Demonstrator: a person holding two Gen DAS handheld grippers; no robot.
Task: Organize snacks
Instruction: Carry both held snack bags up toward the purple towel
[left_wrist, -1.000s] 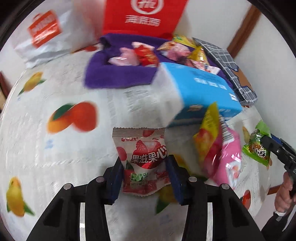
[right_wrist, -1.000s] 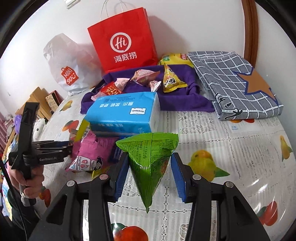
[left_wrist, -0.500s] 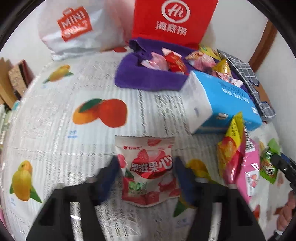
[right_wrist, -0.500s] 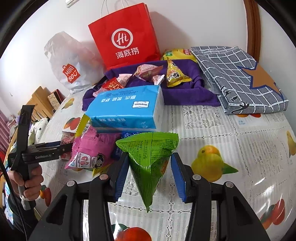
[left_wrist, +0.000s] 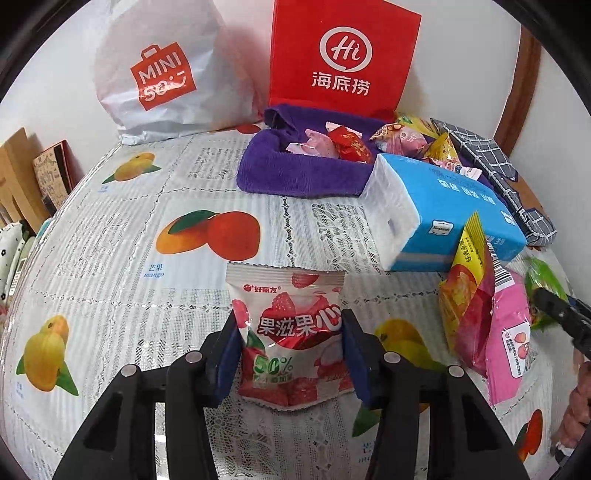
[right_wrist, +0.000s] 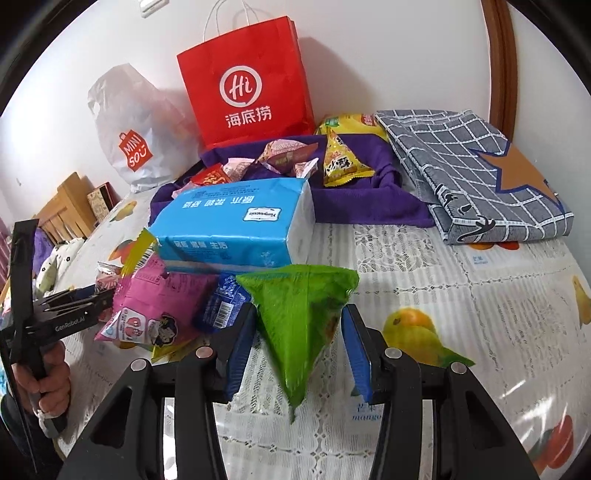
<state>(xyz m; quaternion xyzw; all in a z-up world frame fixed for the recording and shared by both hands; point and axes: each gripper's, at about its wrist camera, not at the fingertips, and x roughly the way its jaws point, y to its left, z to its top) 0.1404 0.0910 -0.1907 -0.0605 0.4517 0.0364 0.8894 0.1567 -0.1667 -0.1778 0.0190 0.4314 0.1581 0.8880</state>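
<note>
Left gripper (left_wrist: 291, 345) loosened around strawberry packet (left_wrist: 290, 332).

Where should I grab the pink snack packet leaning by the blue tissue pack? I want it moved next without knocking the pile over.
Grip the pink snack packet by its lower flat half, coming from the near side, away from the blue tissue pack. It lies tilted over a yellow packet with a small blue packet beside it, so its upper edge is crowded while the printed lower face is free and probably easiest to pinch.

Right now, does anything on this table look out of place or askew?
Yes. The blue tissue pack sits askew amid the snacks, its far end riding up on the purple towel, with a pink packet and other packets heaped against its near side.
</note>
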